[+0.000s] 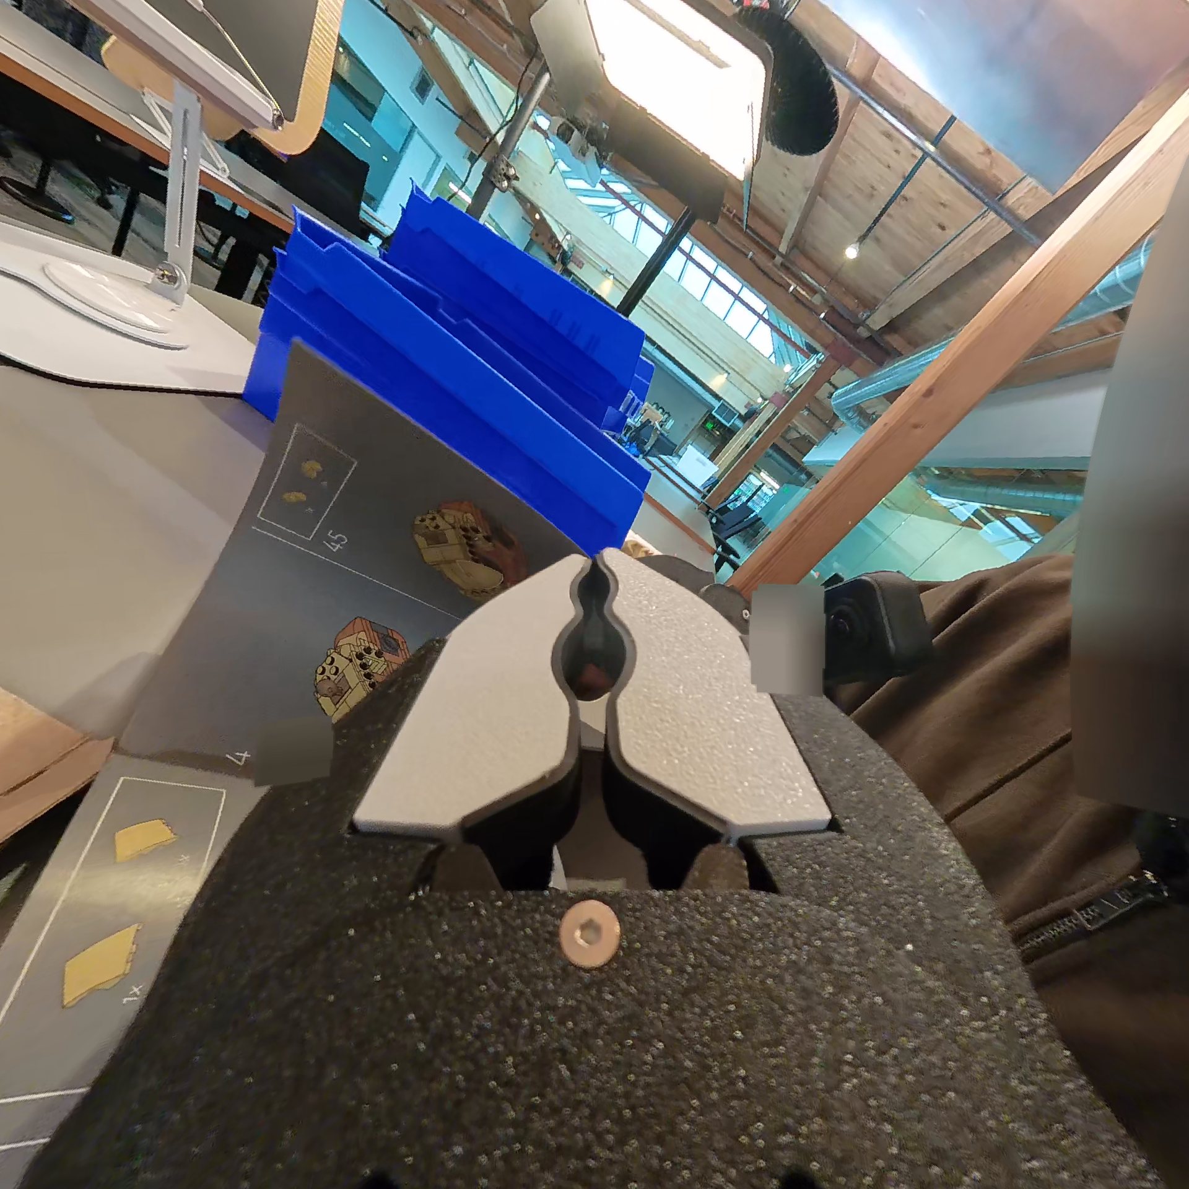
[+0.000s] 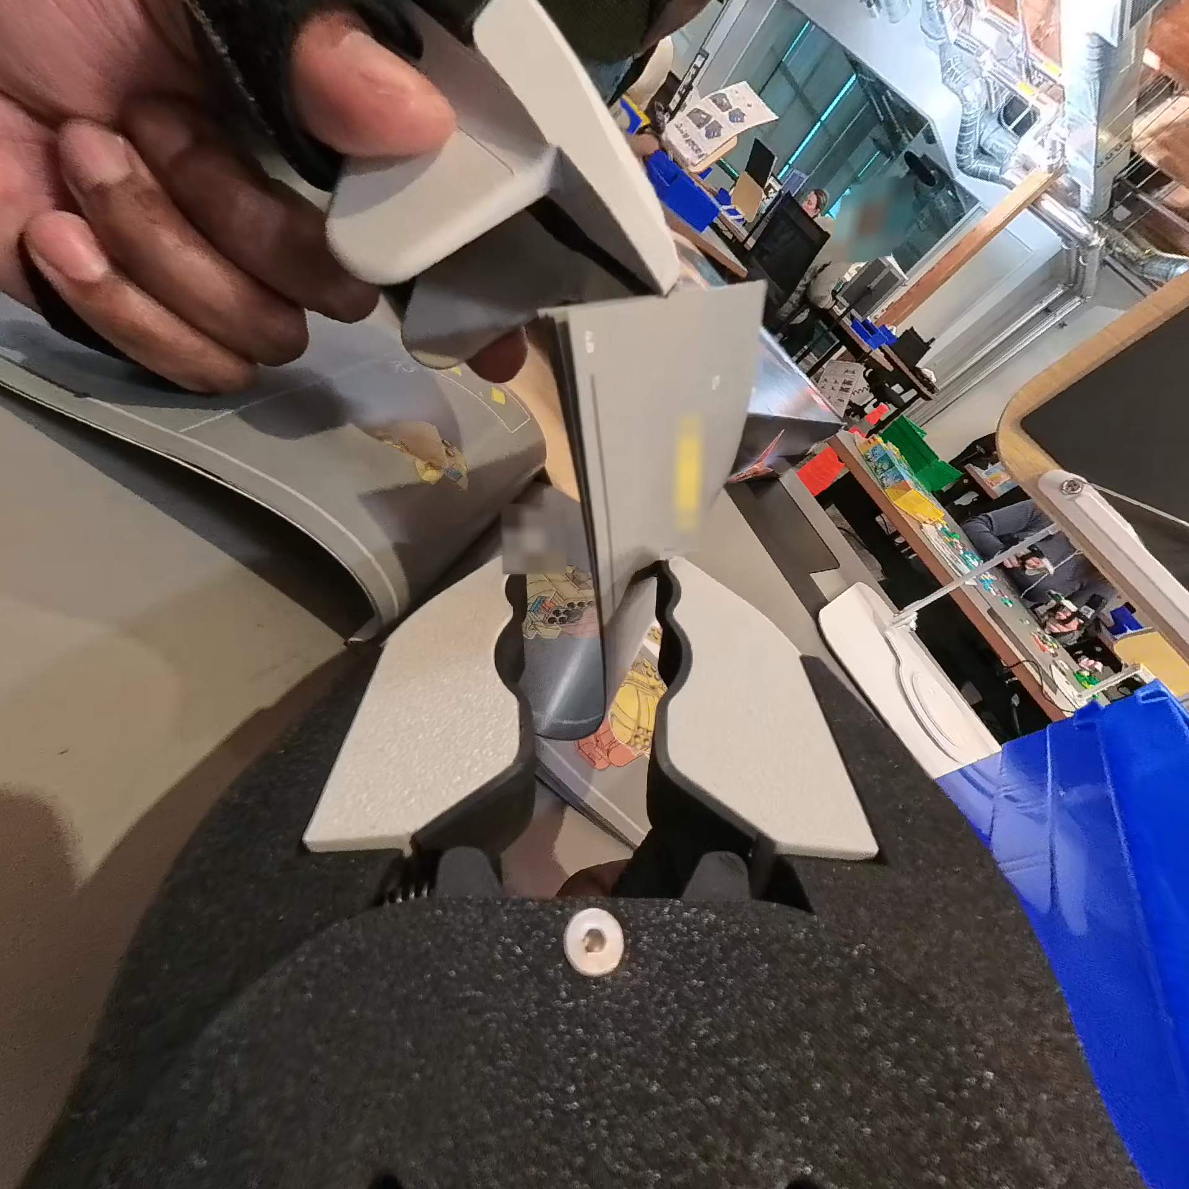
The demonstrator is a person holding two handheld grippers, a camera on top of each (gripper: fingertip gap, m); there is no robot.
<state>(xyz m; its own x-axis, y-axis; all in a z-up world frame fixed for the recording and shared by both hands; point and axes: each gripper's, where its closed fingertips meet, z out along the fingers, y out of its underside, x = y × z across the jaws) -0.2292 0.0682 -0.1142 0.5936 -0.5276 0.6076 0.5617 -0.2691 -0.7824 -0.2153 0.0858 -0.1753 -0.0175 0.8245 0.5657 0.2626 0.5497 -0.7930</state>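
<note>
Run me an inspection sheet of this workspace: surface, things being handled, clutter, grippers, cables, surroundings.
Surface: grey table, with wood showing at its near left edge.
Things handled: dark instruction booklet lying open, with a few raised pages standing upright.
Clutter: stacked blue bins behind the booklet; white stand base to their left.
Grippers: left gripper has its fingers closed and pinches the top corner of the raised pages, with a hand on it. Right gripper is open, with the raised pages between its fingers.
Cables: nothing seen on the table.
Surroundings: wooden beams, ceiling light panel, and a bench with coloured bricks where people sit.
</note>
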